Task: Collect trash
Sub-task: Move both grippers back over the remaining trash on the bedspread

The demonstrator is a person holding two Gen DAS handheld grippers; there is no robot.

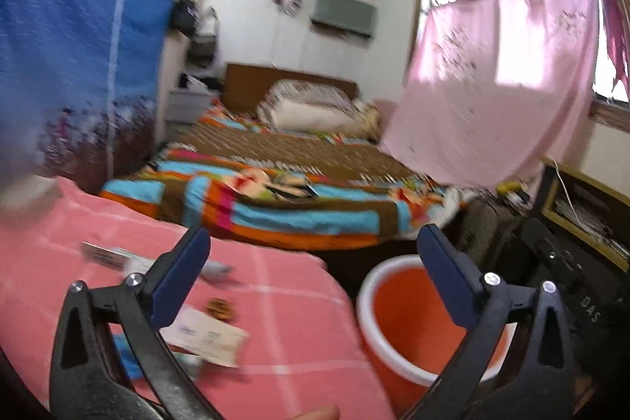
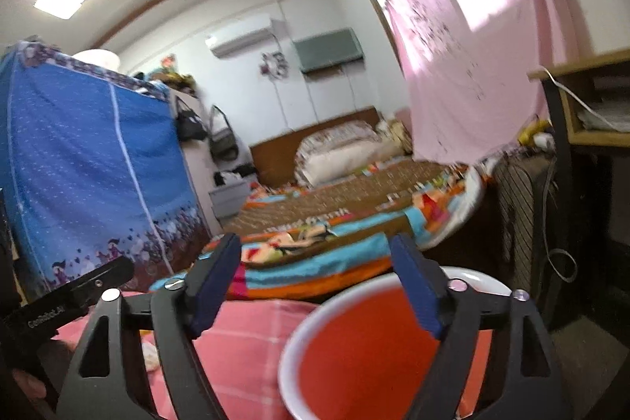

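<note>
An orange bin with a white rim (image 1: 409, 317) stands beside a table under a pink checked cloth (image 1: 283, 341). My left gripper (image 1: 313, 247) is open and empty, over the table's edge and the bin's left rim. On the cloth lie a white paper slip (image 1: 212, 339), a small brown scrap (image 1: 220, 308), a blurred flat packet (image 1: 106, 254) and something blue (image 1: 126, 357). In the right wrist view the orange bin (image 2: 354, 353) fills the lower right. My right gripper (image 2: 315, 250) is open and empty above its far rim. A white crumpled scrap (image 2: 149, 353) lies on the cloth.
A bed with a striped colourful blanket (image 1: 275, 191) lies beyond the table. A blue fabric wardrobe (image 1: 78, 46) stands at the left. A pink sheet (image 1: 492, 97) hangs at the window. A dark desk with shelves (image 1: 582, 215) is at the right. The other gripper's black body (image 2: 59, 302) shows at left.
</note>
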